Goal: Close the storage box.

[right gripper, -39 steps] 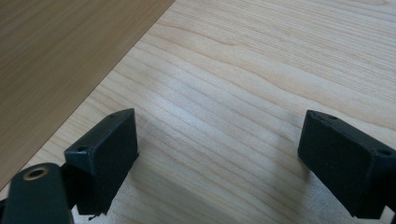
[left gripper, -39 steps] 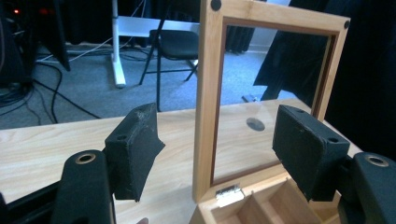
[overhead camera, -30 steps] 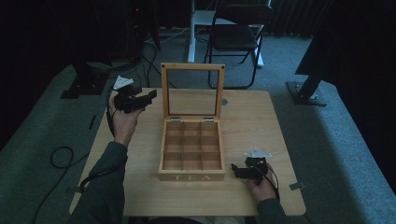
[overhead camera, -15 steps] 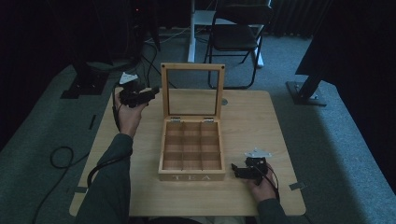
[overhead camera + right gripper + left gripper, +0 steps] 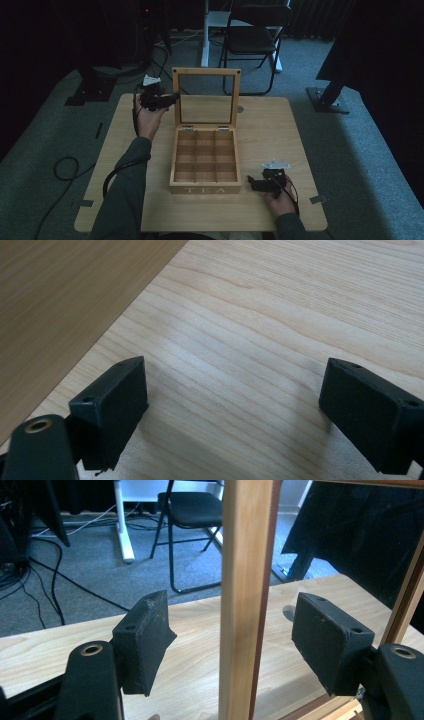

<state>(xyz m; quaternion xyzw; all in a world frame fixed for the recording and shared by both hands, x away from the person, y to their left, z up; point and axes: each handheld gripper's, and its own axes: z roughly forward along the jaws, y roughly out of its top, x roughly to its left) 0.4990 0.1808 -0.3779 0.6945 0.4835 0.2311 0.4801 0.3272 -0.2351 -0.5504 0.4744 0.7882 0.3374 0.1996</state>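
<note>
Fingers [image 5: 145,642] of left gripper [image 5: 235,645] spread wide, straddling upright lid's [image 5: 206,73] left post without touching. Right gripper [image 5: 235,415] gaping too, resting on table [image 5: 280,125] just right of tea box [image 5: 205,189].

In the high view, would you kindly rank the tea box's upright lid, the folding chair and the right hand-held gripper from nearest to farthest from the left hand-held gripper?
1. Upright lid, right beside the left hand-held gripper.
2. Right hand-held gripper, near table edge, right of the tea box.
3. Folding chair, on the floor beyond the table.

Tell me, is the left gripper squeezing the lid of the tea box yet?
Apart. In the left gripper view, the lid's frame stands between the left gripper's open pads, with table showing either side.
</note>
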